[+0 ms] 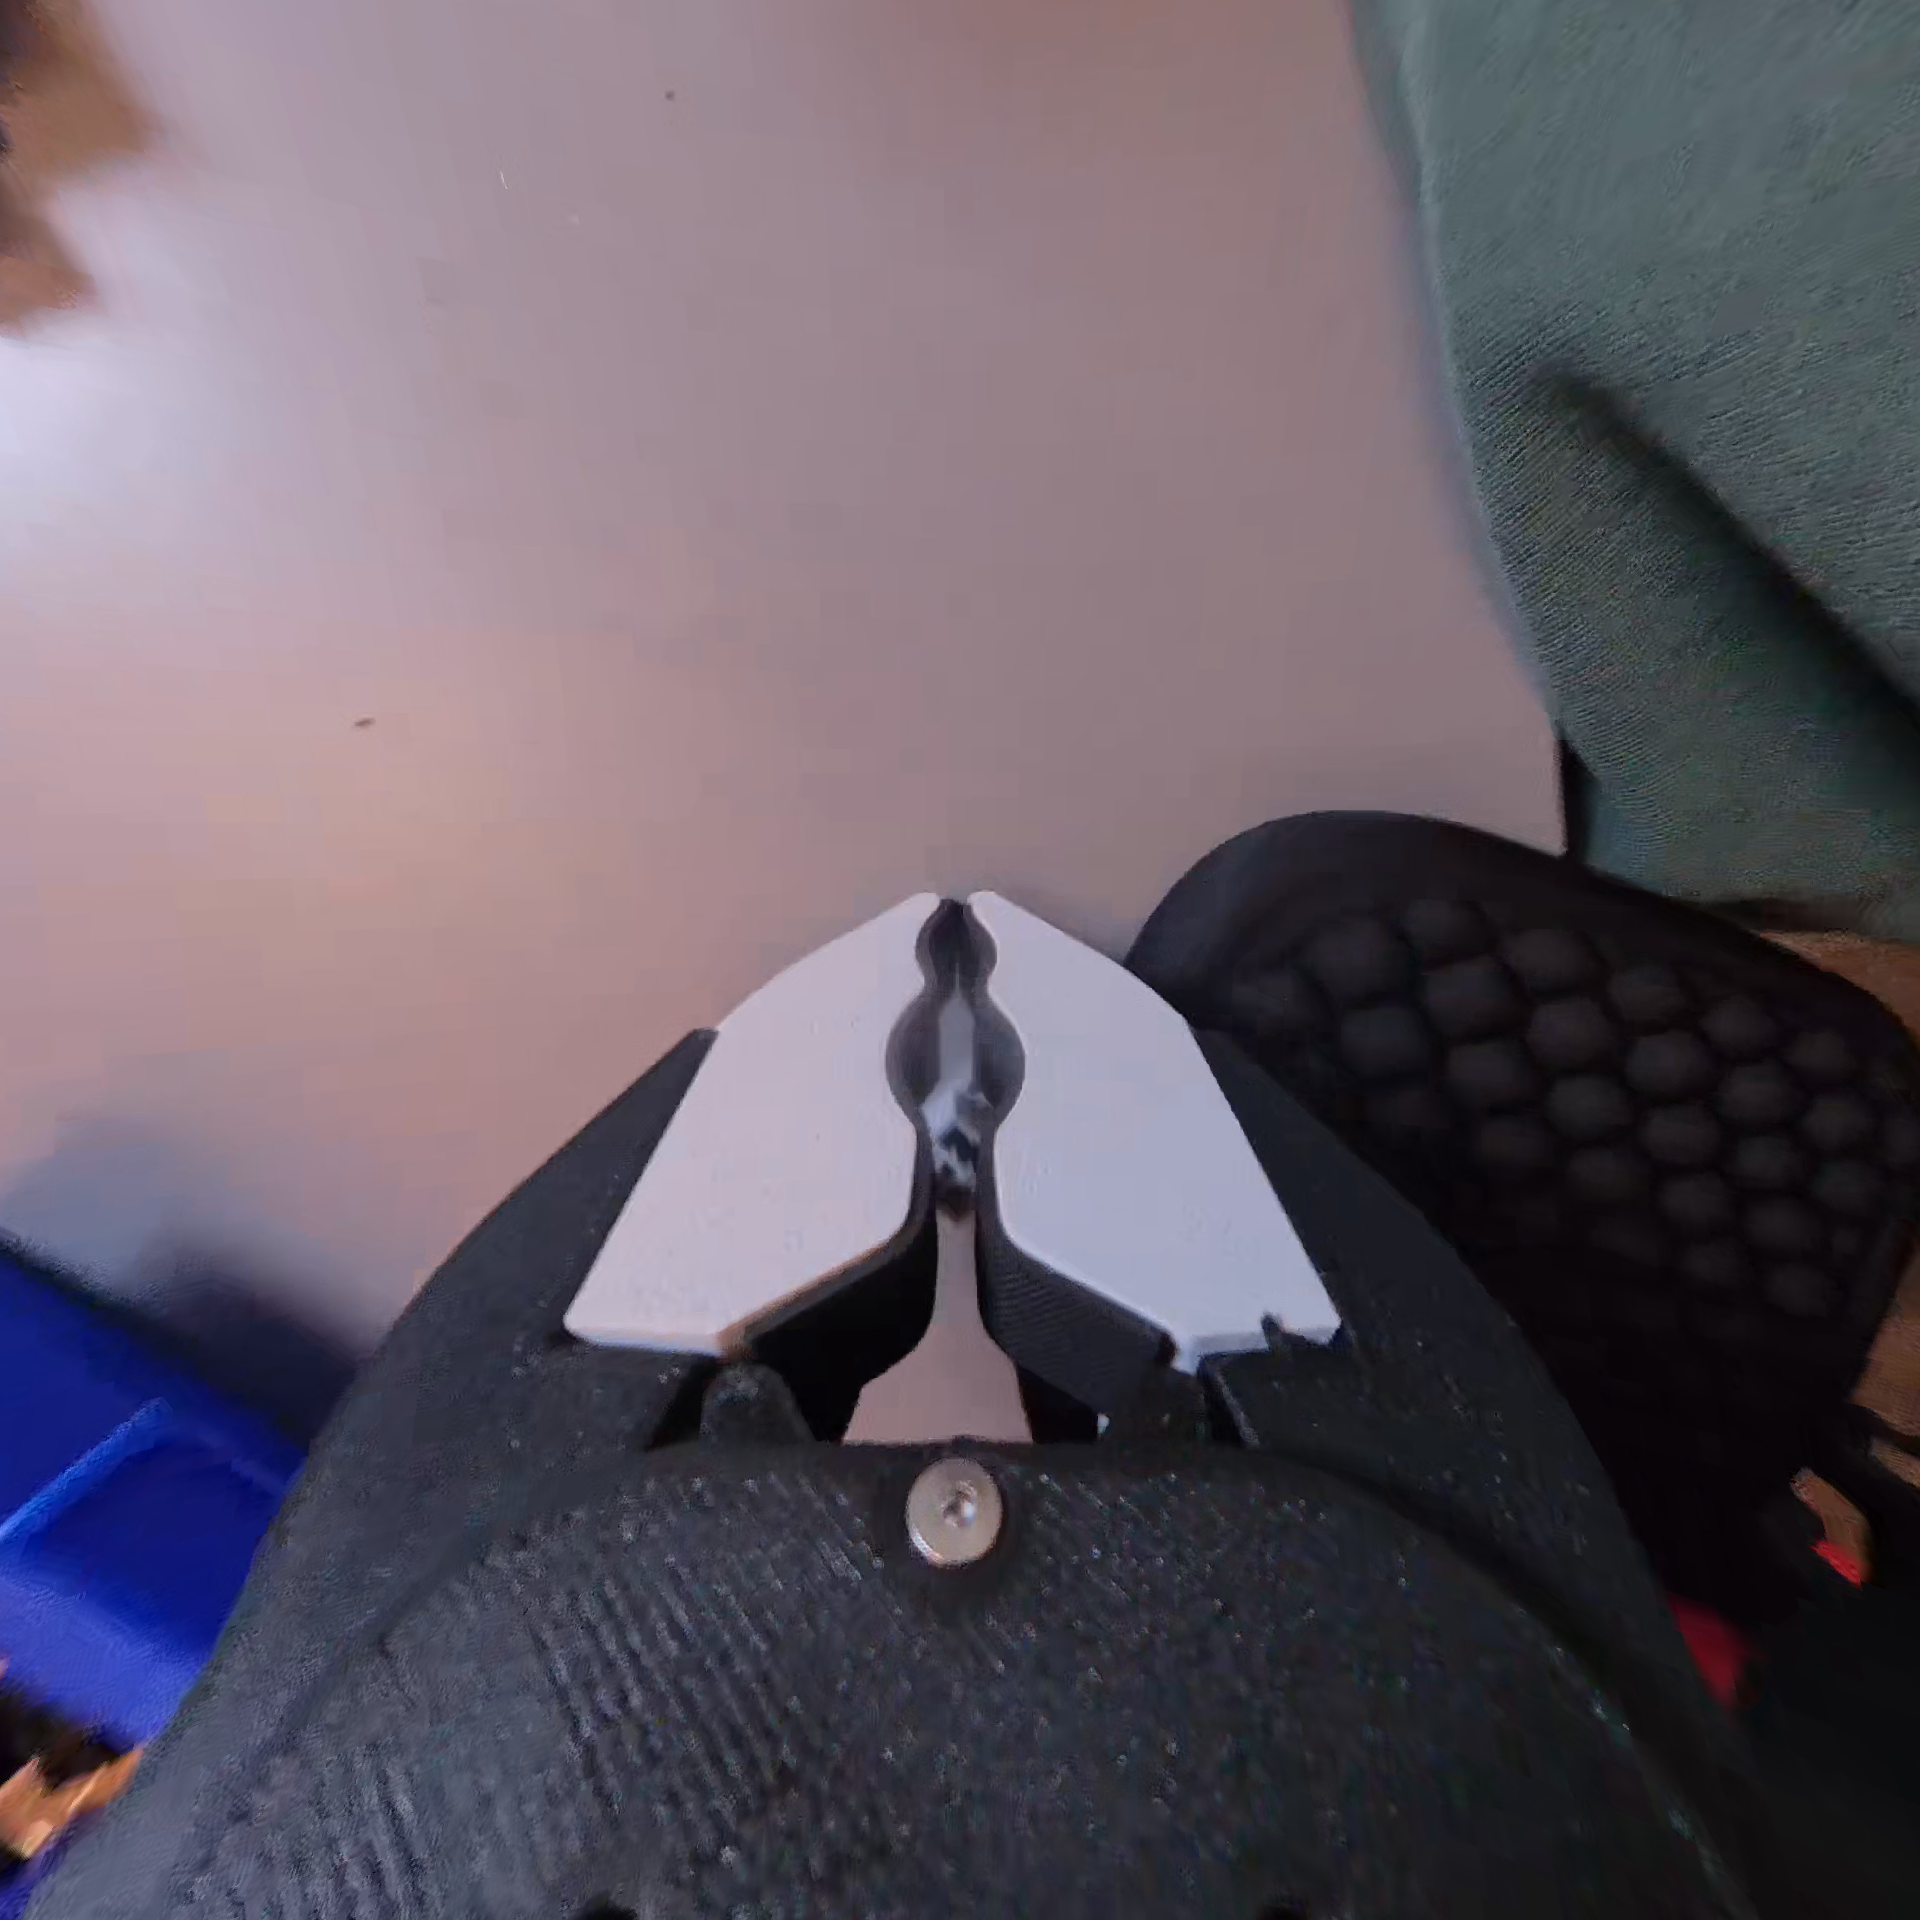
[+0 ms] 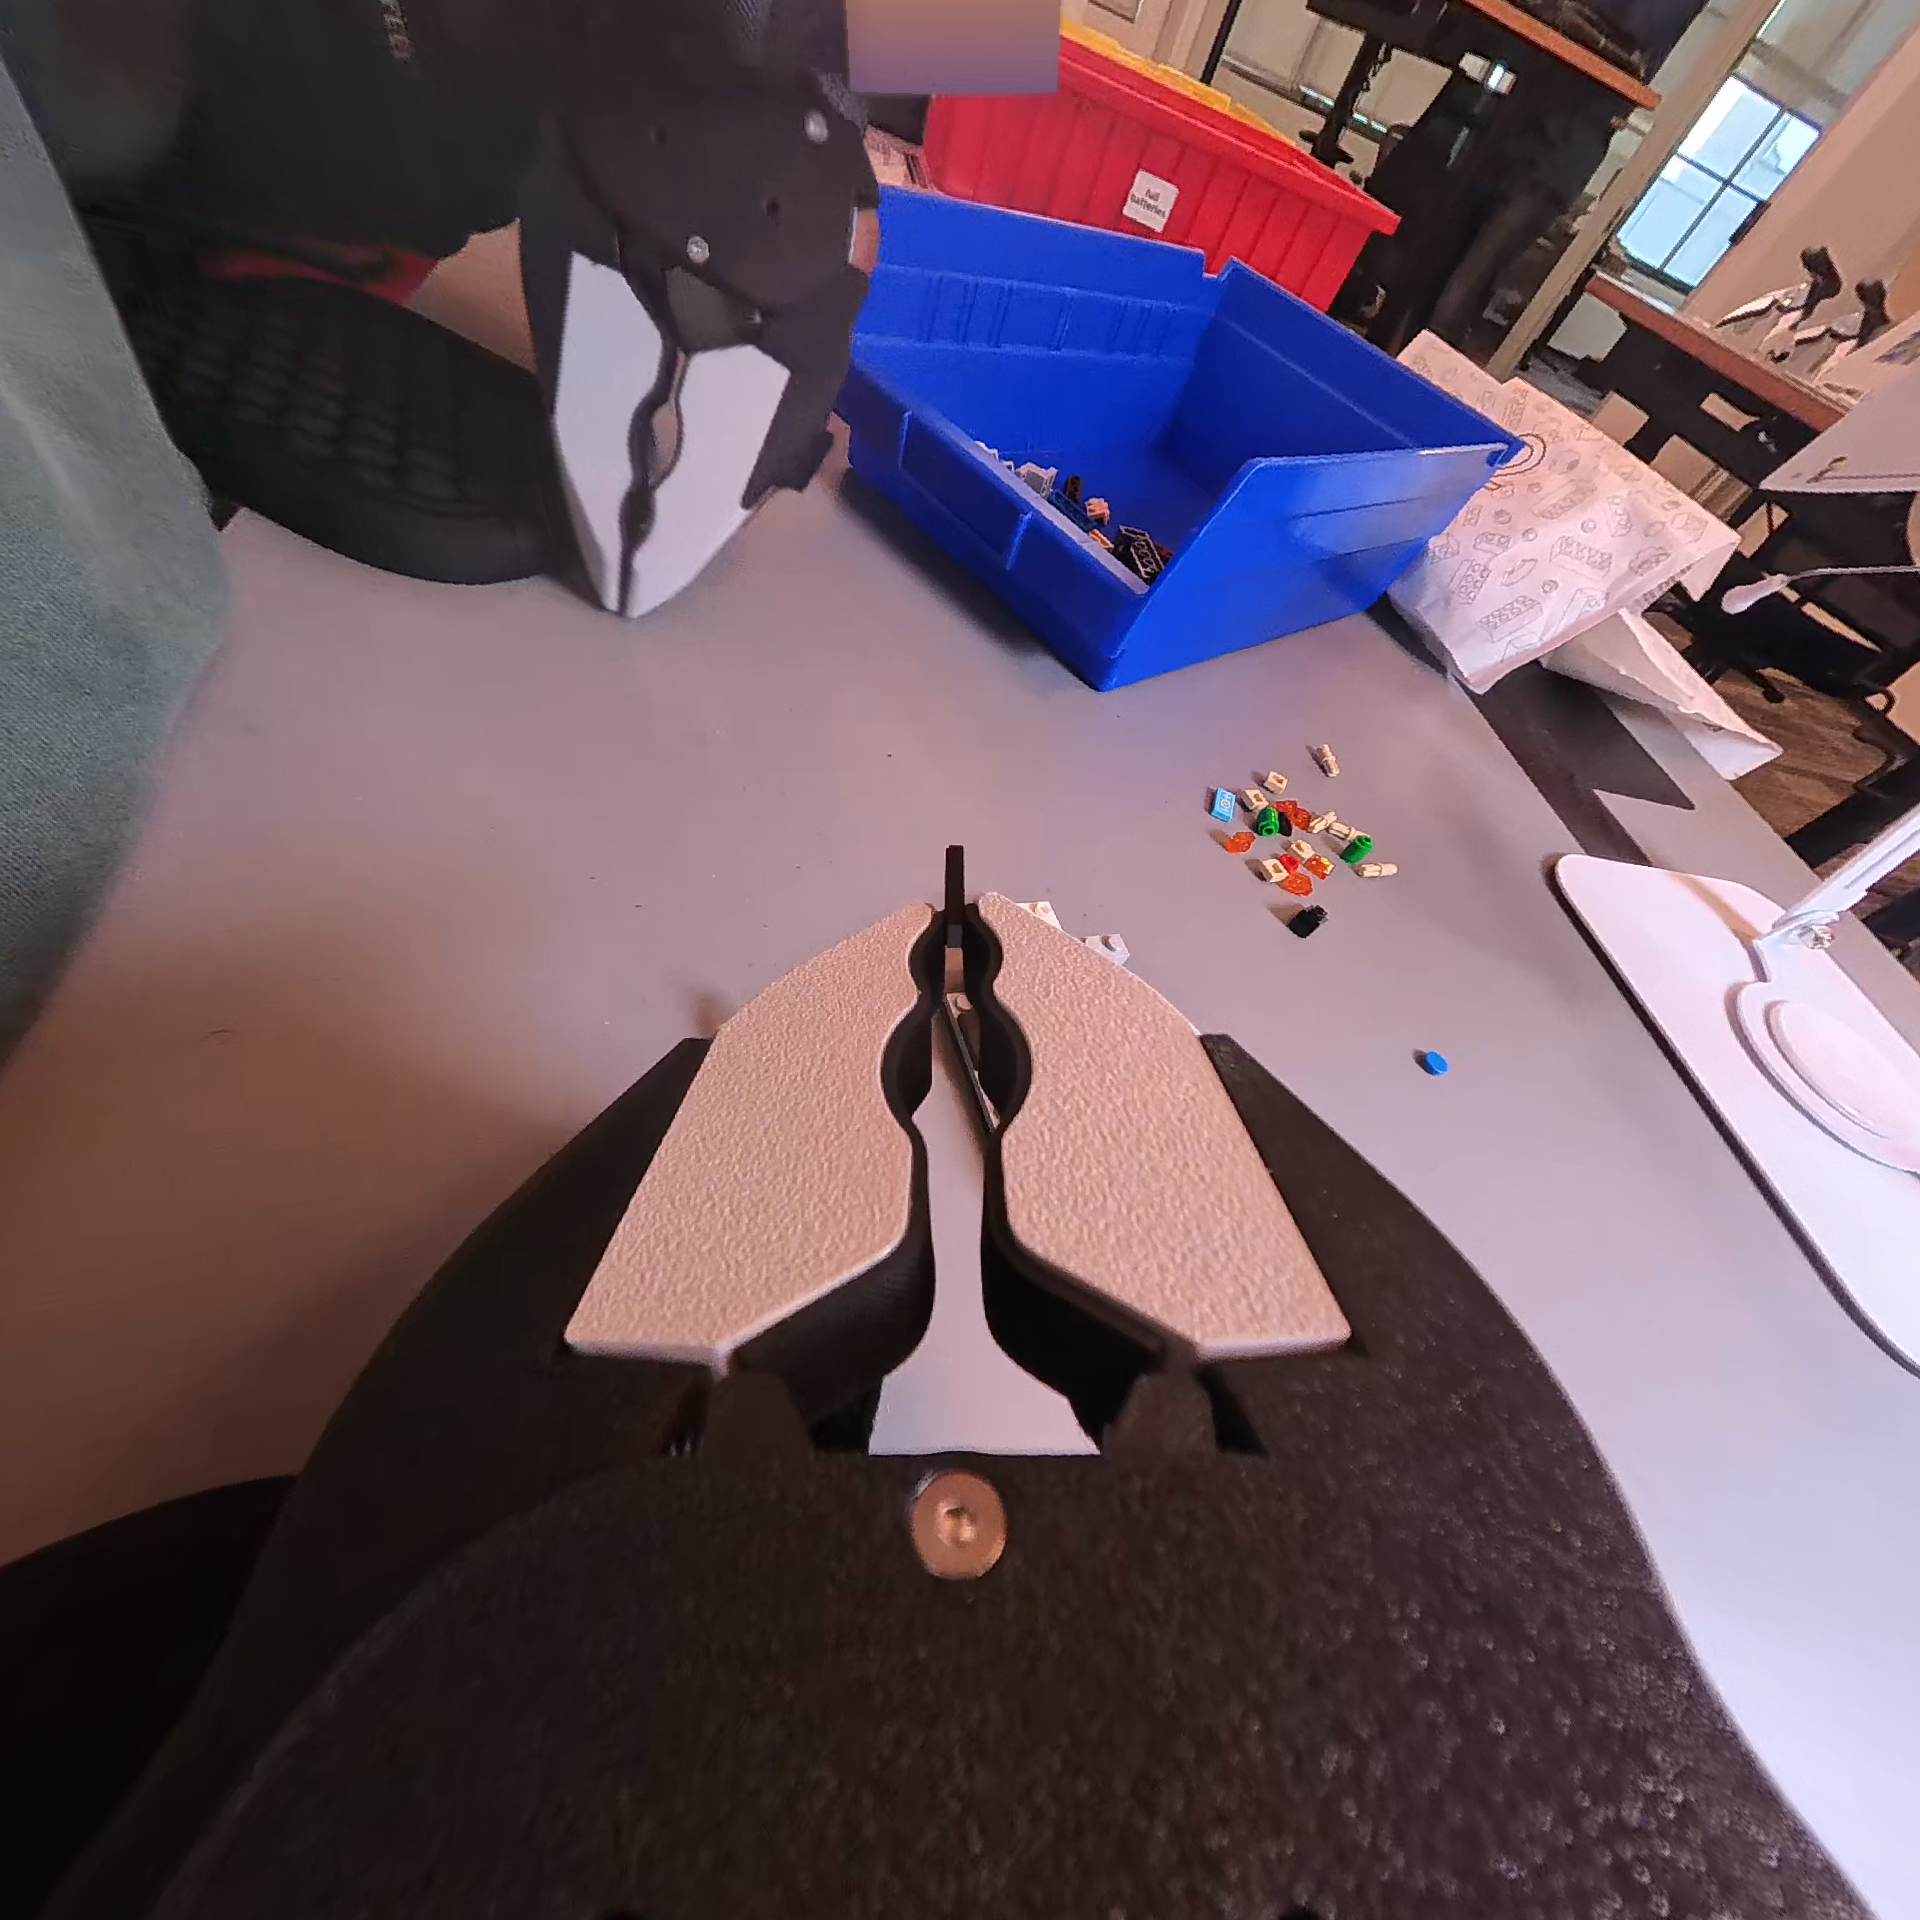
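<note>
Right gripper: the right gripper (image 2: 954, 914) is clenched on a thin black piece (image 2: 953, 883) that stands upright between its fingertips, its top end poking out past them. Held on edge like this, the flat piece stays pinned and its free end stays reachable.
Beneath the right gripper: pale small bricks (image 2: 1081, 933) lie on the grey table (image 2: 623, 790) just to the right of the tips, partly hidden by the fingers.
Left gripper: the left gripper (image 1: 957, 902) has its tips closed together over bare table; a small grey-and-white bit shows deep in the slot between its fingers, but whether it is held cannot be told. In the right wrist view it hangs tip-down at the far left, close to the blue bin (image 2: 1195, 436).
Loose pieces: a cluster of small bricks (image 2: 1299, 831), orange, green, tan and black, lies far right of the right gripper, well apart from it; a lone blue stud (image 2: 1433, 1061) sits nearer on the right.
Bin: it holds more small pieces in its near corner, its open front tilted toward the table.
Edges: a red bin (image 2: 1143, 156) stands behind the blue one, a white lamp base (image 2: 1766, 1018) at the right.
</note>
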`<state>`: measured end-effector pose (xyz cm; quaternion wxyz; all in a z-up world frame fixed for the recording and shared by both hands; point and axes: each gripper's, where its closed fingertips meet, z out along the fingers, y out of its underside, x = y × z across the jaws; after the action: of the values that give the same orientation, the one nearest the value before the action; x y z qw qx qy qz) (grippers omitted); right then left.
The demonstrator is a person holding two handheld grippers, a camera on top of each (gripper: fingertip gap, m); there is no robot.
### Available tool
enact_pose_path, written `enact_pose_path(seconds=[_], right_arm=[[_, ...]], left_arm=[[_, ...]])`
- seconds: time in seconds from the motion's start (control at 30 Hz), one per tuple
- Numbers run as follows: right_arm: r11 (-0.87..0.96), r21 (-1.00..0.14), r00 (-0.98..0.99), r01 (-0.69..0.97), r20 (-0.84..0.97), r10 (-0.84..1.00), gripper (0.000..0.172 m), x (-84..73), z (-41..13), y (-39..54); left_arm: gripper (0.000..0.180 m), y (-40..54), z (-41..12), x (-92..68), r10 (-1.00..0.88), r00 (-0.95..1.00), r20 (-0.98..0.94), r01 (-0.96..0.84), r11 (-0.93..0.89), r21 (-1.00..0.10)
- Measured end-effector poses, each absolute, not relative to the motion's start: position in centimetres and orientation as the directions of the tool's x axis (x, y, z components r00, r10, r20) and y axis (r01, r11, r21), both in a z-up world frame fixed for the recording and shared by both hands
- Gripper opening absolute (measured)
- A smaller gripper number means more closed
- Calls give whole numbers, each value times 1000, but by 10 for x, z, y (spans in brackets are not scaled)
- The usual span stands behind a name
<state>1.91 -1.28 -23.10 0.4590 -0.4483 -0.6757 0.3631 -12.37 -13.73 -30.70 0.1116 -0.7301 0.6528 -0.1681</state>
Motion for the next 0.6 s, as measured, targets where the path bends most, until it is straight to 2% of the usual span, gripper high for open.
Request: enact_pose_path(seconds=[0.1,0.3,0.33,0.37,0.43,0.53,0.6], right_arm=[[332,-904,-177,270,293,940,3,19,-230,-13],[341,-900,-173,271,303,937,3,21,-229,-14],[341,-900,-172,273,303,937,3,21,-229,-14],[341,-899,-172,274,303,937,3,21,-230,-13],[341,-898,-172,279,303,937,3,21,-230,-13],[340,-897,-172,283,301,938,3,21,-231,-13],[337,-898,-171,284,298,939,3,21,-232,-12]], left_arm=[[1,-120,-282,-130,-988,154,-1,-887,-138,-440],[1,-99,-244,-160,-949,284,-138,-864,-191,-466],[19,-102,-246,-164,-946,302,-116,-864,-221,-453],[32,-107,-252,-169,-943,321,-89,-872,-258,-415],[45,-119,-266,-181,-936,349,-34,-889,-319,-329],[48,-135,-291,-201,-919,393,16,-903,-389,-181],[43,-139,-307,-218,-914,406,2,-911,-405,-73]])
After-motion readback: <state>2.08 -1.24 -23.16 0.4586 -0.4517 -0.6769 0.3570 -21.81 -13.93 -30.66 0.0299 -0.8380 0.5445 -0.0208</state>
